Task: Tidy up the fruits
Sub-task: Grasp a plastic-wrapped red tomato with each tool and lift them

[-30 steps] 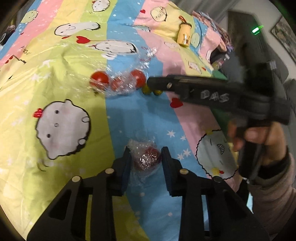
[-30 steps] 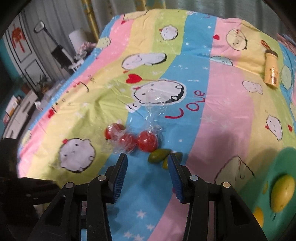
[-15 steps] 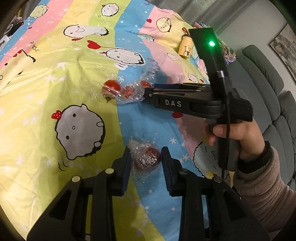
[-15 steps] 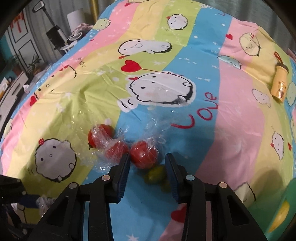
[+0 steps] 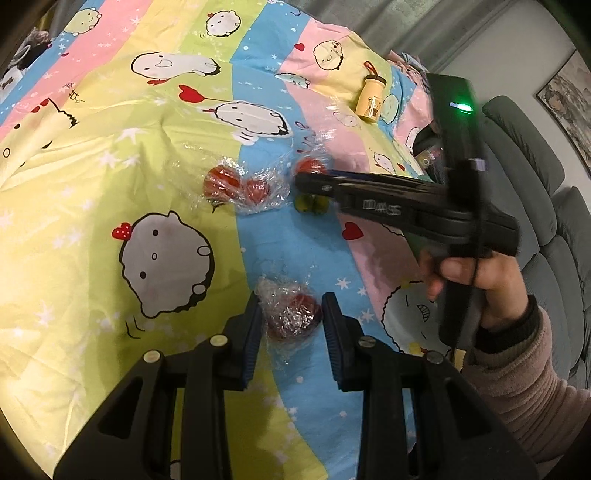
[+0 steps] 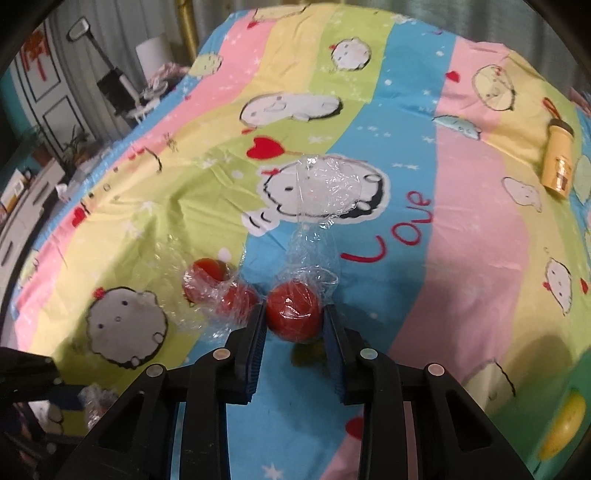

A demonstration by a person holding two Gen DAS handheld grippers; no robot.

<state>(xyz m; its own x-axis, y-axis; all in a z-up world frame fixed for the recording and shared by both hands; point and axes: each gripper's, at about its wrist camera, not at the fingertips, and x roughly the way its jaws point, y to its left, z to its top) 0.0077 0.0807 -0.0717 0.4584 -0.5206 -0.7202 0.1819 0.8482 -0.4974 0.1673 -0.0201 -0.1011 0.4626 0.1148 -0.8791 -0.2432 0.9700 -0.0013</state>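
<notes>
Place: a home living room.
Cover: a striped cartoon sheet (image 6: 461, 258) spread over the work surface.
Seating: a grey sofa (image 5: 554, 229).
Wall: a framed picture (image 5: 569, 107), panelled white doors (image 6: 48, 96).
Edge: curtains (image 6: 122, 22), potted plants (image 6: 74, 147).
</notes>
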